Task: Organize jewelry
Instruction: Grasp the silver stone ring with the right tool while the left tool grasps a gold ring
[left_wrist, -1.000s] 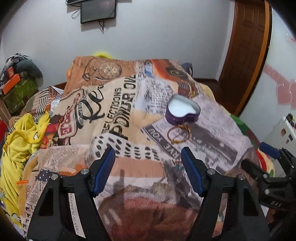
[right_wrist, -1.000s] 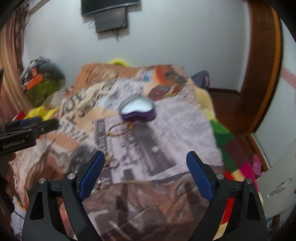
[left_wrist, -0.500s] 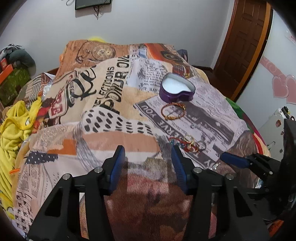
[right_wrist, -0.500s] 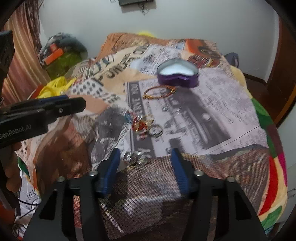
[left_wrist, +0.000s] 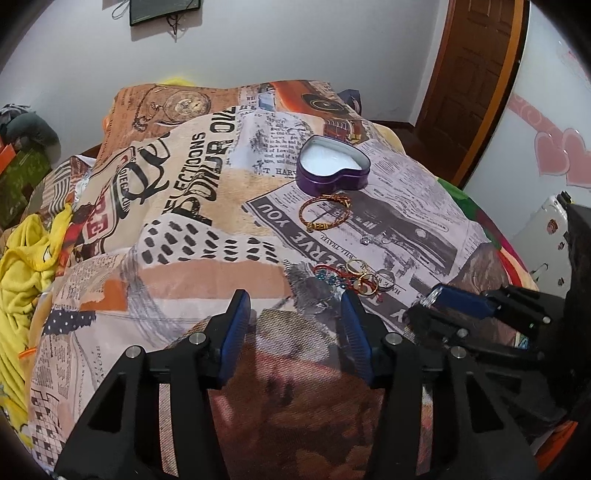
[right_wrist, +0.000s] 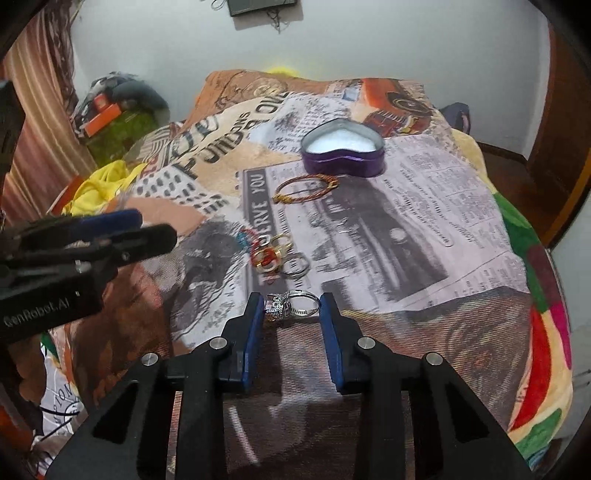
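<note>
A purple heart-shaped tin (left_wrist: 332, 166) (right_wrist: 343, 155) stands open on the printed blanket (left_wrist: 192, 206), its white inside bare. A gold bracelet (left_wrist: 325, 212) (right_wrist: 306, 188) lies just in front of it. Nearer me lies a heap of gold rings and red cord (left_wrist: 354, 277) (right_wrist: 269, 254). My right gripper (right_wrist: 291, 306) (left_wrist: 454, 306) is low over the blanket and its jaws are closing. A cluster of silver rings (right_wrist: 295, 304) lies between its pads, which stand close on both sides. My left gripper (left_wrist: 295, 306) (right_wrist: 110, 236) is open over bare blanket, left of the ring heap.
Yellow clothing (left_wrist: 22, 273) is bunched at the blanket's left edge. Bags and boxes (right_wrist: 118, 110) pile up by the far left wall. A wooden door (left_wrist: 472, 74) is at the back right. Two small earrings (left_wrist: 373, 240) lie on the newspaper print.
Both grippers have tipped down toward the blanket and narrowed their jaws. The right one has come up to the silver rings, which now lie between its fingers.
</note>
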